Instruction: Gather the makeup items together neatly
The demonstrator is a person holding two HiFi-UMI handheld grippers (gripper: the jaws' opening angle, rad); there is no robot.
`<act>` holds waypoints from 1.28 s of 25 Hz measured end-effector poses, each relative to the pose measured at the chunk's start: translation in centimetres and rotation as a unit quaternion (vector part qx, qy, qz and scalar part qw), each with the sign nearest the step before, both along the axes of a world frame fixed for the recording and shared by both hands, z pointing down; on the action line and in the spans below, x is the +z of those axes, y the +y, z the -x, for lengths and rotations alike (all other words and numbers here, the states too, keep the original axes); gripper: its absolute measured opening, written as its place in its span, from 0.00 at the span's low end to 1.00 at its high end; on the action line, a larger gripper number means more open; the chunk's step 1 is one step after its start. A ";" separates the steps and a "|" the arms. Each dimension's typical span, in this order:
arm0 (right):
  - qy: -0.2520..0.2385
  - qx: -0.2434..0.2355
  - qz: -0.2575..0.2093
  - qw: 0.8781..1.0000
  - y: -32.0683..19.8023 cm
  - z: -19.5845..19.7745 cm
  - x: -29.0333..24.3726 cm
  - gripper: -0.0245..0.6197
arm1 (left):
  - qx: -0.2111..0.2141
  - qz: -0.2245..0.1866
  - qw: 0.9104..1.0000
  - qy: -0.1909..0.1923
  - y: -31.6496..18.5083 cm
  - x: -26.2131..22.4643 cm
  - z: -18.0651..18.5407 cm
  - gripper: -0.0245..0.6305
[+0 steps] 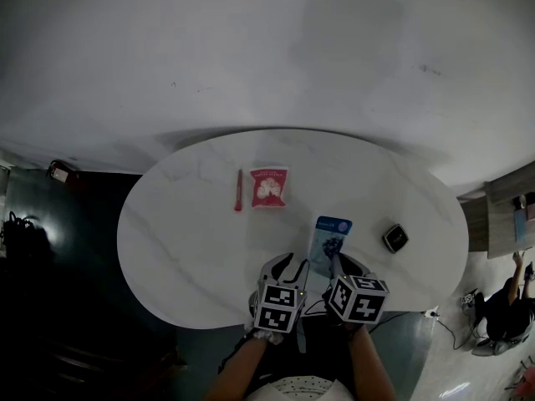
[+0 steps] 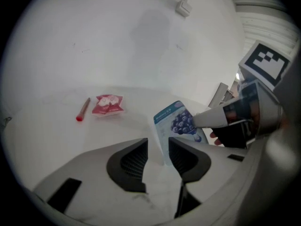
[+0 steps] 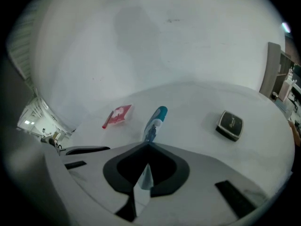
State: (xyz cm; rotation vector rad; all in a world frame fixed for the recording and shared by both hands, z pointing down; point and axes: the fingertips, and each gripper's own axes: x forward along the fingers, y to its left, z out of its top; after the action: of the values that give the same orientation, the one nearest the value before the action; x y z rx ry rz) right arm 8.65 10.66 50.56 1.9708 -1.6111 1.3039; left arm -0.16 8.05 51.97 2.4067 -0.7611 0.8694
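Note:
A blue-and-white packet (image 1: 330,236) printed with blueberries is at the near side of the white oval table (image 1: 175,232). My right gripper (image 1: 334,262) is shut on its near end. In the right gripper view the packet (image 3: 154,121) runs edge-on out of the closed jaws (image 3: 148,146). My left gripper (image 2: 158,147) stands open just to the left, with the packet's (image 2: 176,124) corner showing in its gap. A red sachet (image 1: 269,187) and a red pencil (image 1: 238,190) lie side by side further back. A black compact (image 1: 395,238) sits to the right.
The table's near edge (image 1: 226,320) is right under both grippers. A wooden shelf (image 1: 501,215) stands past the table's right end, and a person (image 1: 501,307) sits on the floor there. Dark floor lies to the left.

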 end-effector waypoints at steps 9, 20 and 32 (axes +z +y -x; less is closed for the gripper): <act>0.003 -0.024 -0.026 0.999 -4.0 -2.8 -1.9 0.08 | -0.022 -0.016 1.000 0.012 -2.5 -1.5 -1.9 0.31; -0.008 -0.052 -0.037 0.998 -8.5 -4.5 -2.2 0.08 | -0.042 -0.022 0.999 0.014 -5.5 -2.3 -4.2 0.31; -0.037 -0.078 -0.043 0.995 -13.1 -5.1 -1.9 0.08 | -0.058 -0.024 0.998 0.012 -8.2 -2.4 -5.7 0.31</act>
State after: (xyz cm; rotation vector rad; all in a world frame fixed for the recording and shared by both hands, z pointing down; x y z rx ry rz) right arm 13.78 -2.42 48.68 1.8210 -1.8458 1.2815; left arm 5.53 -0.12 49.61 2.3818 -0.9130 0.7842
